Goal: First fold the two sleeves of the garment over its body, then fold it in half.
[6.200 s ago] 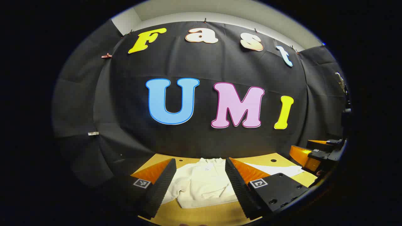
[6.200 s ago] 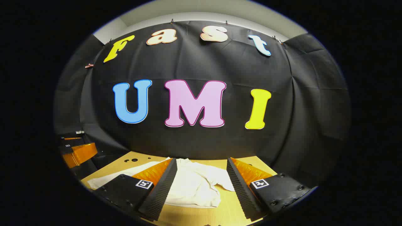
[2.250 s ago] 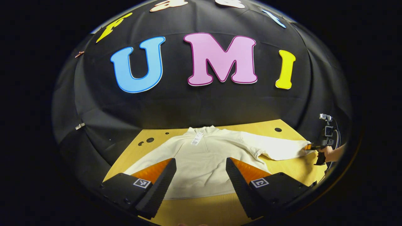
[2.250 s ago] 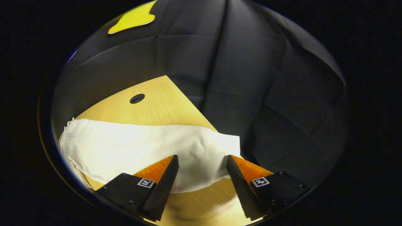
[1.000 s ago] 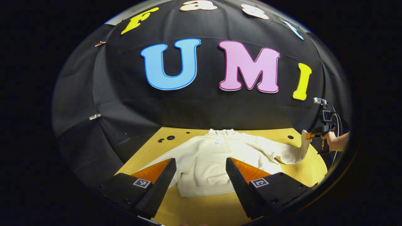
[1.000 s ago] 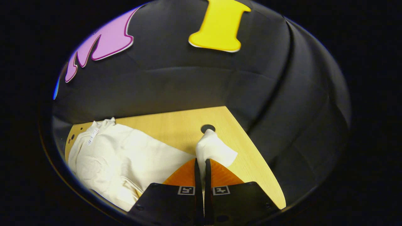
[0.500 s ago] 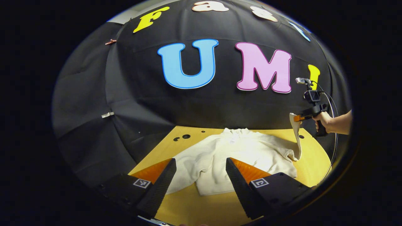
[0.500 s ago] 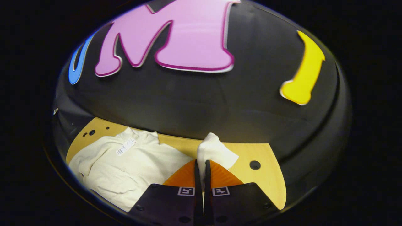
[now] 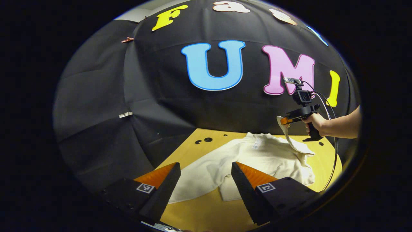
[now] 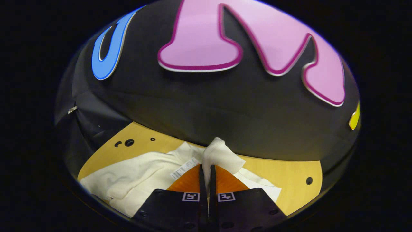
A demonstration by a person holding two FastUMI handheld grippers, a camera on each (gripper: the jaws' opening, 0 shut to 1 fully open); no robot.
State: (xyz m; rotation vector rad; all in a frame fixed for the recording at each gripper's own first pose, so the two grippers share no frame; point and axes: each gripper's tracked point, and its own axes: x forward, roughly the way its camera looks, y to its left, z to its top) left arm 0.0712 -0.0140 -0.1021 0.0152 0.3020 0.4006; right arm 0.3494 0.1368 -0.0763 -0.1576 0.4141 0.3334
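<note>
Setting: a recording booth, staged rather than lived in.
Walls: black cloth (image 9: 96,106) hangs on all visible sides and is clipped along its top edge.
Surface: a light wooden surface (image 9: 206,209) with drilled round holes (image 9: 208,139) stands against the cloth.
Equipment: a hand (image 9: 317,124) holds a cabled tool (image 9: 283,121) with a camera mounted on top.

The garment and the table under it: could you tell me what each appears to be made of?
The garment looks like soft, matte cream knit, perhaps cotton fleece: it creases and drapes limply where the right tongs pinch its sleeve. The table looks like pale wood or wood-look laminate, smooth, with faint grain lines and round holes.
</note>
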